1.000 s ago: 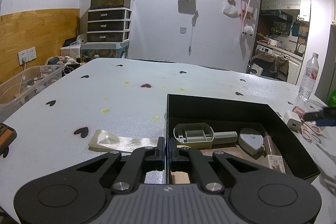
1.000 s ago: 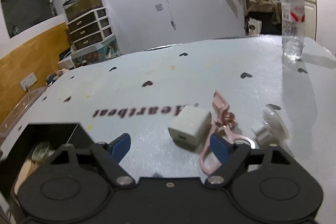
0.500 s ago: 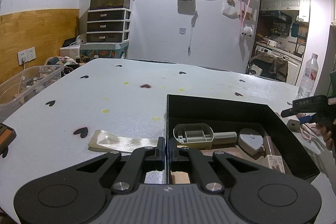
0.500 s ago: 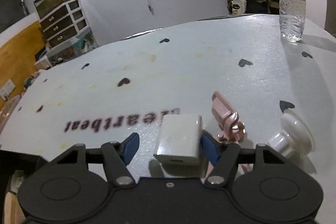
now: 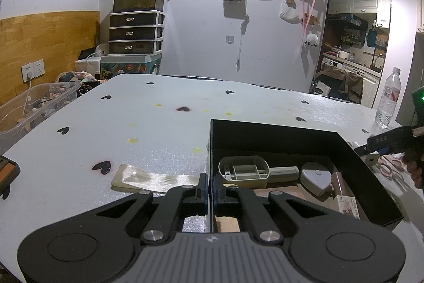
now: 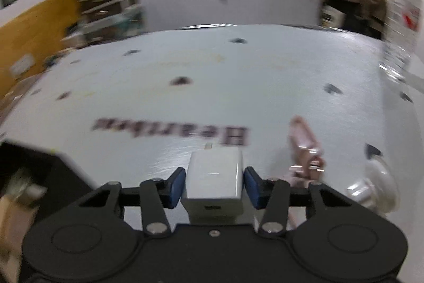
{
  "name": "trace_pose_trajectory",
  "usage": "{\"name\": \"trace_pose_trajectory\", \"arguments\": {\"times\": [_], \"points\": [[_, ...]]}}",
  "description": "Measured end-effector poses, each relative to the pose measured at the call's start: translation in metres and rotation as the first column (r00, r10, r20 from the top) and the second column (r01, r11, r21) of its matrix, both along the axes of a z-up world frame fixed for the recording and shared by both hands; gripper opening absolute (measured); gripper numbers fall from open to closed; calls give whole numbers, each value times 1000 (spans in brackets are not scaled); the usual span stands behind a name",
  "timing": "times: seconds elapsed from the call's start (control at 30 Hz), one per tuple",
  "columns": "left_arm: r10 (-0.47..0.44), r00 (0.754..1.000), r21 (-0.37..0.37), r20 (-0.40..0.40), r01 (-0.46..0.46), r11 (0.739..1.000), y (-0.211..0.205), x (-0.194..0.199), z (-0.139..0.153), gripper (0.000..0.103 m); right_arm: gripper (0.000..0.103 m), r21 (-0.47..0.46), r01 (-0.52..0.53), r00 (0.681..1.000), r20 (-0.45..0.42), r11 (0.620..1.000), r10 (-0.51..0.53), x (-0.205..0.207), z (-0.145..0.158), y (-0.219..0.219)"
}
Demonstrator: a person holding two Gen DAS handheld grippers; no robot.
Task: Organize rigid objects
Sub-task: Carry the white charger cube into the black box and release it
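Note:
My left gripper (image 5: 210, 190) is shut on the near left wall of the black box (image 5: 265, 137). Inside the box lie a beige scoop-like part (image 5: 243, 171), a grey heart-shaped case (image 5: 316, 178) and a small carton (image 5: 347, 206). A white charger cube (image 6: 214, 177) sits on the table right of the box. My right gripper (image 6: 214, 186) has its jaws closing on it, the blue pads (image 6: 176, 187) meeting its two sides. In the left wrist view that gripper (image 5: 384, 145) shows at the right edge, held by a hand.
Pink scissors (image 6: 304, 147) and a white suction cup (image 6: 376, 182) lie just right of the charger. A water bottle (image 5: 388, 100) stands at the far right. A pale ribbon strip (image 5: 148, 178) lies left of the box. A clear bin (image 5: 34, 108) sits off the table's left edge.
The right gripper moved forward over the charger and its jaws narrowed from wide apart to the charger's sides. The left gripper and the box stayed still.

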State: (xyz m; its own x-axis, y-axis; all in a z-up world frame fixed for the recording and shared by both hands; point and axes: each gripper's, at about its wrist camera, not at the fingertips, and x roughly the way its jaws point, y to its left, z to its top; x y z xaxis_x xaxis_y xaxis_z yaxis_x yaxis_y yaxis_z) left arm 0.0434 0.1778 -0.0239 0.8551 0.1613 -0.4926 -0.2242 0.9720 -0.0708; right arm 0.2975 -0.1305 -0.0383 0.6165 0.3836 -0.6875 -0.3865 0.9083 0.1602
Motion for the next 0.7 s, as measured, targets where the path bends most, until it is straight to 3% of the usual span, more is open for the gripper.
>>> {"name": "trace_pose_trajectory", "arguments": {"times": [0.2, 0.33, 0.5, 0.7], "points": [[-1, 1000, 2, -1, 1, 1000, -2, 1, 1, 3, 49, 58, -187, 980, 88, 981, 181, -39, 33, 9], [-4, 1000, 4, -1, 4, 1000, -4, 2, 2, 3, 49, 66, -337, 932, 162, 939, 323, -63, 61, 20], [-14, 1000, 23, -6, 14, 1000, -5, 4, 1, 3, 49, 15, -614, 778, 182, 789, 602, -87, 75, 47], [-19, 1000, 13, -8, 19, 1000, -2, 3, 1, 3, 49, -49, -788, 605, 119, 614, 787, -97, 68, 82]]}}
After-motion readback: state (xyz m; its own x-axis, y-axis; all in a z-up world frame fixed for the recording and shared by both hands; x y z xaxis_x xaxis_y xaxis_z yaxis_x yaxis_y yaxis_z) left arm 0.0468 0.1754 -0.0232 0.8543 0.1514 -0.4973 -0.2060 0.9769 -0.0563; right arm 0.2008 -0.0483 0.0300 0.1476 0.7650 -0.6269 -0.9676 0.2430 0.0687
